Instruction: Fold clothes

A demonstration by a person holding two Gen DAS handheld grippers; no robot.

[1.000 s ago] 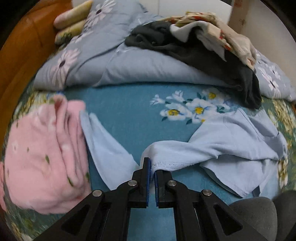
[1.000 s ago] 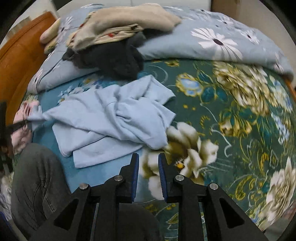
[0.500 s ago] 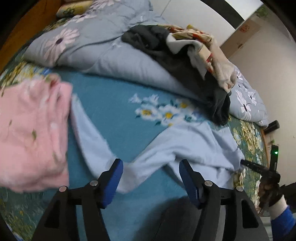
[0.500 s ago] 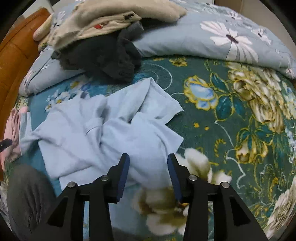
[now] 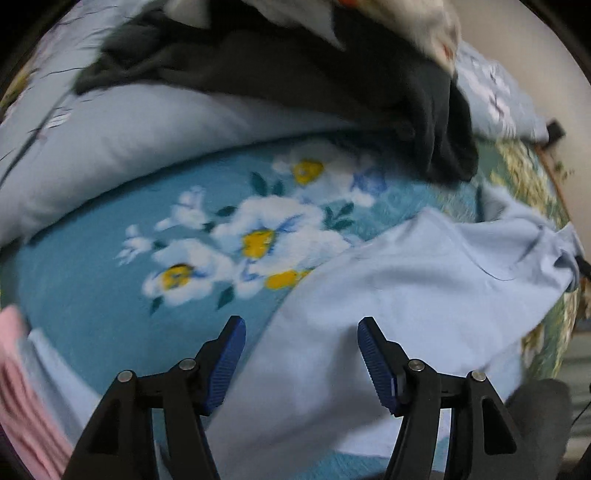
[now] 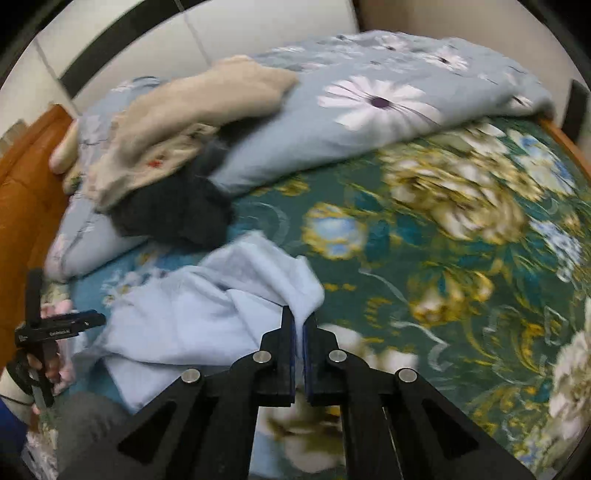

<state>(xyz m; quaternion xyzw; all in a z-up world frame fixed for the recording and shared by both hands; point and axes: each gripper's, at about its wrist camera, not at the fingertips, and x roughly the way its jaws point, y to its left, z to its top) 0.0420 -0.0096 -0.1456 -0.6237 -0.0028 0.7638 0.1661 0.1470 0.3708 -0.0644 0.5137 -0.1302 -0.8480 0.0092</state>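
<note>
1. Pale blue soft cotton garment [image 6: 192, 317]: lies rumpled and partly overlapped on the bed, between the two grippers; not folded flat.
2. Right black two-finger gripper with blue pads [image 6: 298, 328]: pressed together on a raised right-hand corner of the garment.
3. Left black two-finger gripper with blue pads [image 5: 301, 354]: spread wide, hovering over the garment's left part, holding nothing.
4. Risk: with only one corner pinched, a pull to the right would likely drag the whole piece into a bunch instead of spreading it.
5. Risk: the thin corner may slip from the pads; the grip depth is blurred, so this is uncertain.
6. Risk: the dark grey crumpled garment [image 6: 173, 210] lies near and could be snagged.
7. Surface: soft teal floral bedspread [image 6: 424, 258], yielding, so creases set poorly.
8. Room: grey-blue daisy-print quilt [image 6: 388, 110] heaped behind, beige cloth [image 6: 207, 107] atop it, orange wooden headboard [image 6: 26, 192], pale tiled wall [image 6: 221, 26].
</note>
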